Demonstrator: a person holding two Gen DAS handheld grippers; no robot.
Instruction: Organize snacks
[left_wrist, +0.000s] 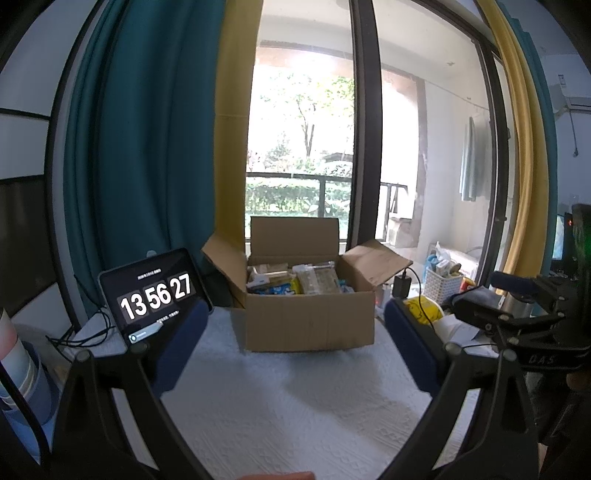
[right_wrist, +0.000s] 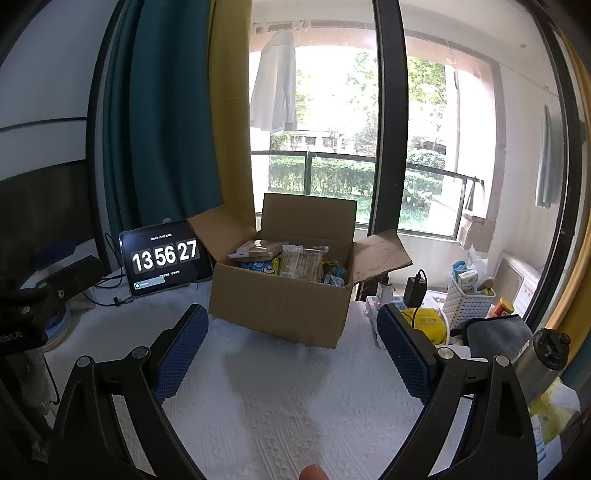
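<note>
Snack packets (right_wrist: 291, 260) are seen packed in an open cardboard box (left_wrist: 308, 321) on the white tablecloth (right_wrist: 280, 398), ahead of both claws. Left claw (left_wrist: 293, 343) and right claw (right_wrist: 291, 349) are held spread, empty. A tablet clock (left_wrist: 155, 295) is noted left of them.

A table covered with a white textured cloth (right_wrist: 288, 402) is seen. An open cardboard box (right_wrist: 280, 306) filled with snack packets (right_wrist: 295, 260) is set on it. A tablet (right_wrist: 166, 258) is propped at the left, and a white basket (right_wrist: 467, 304) is placed at the right.
</note>
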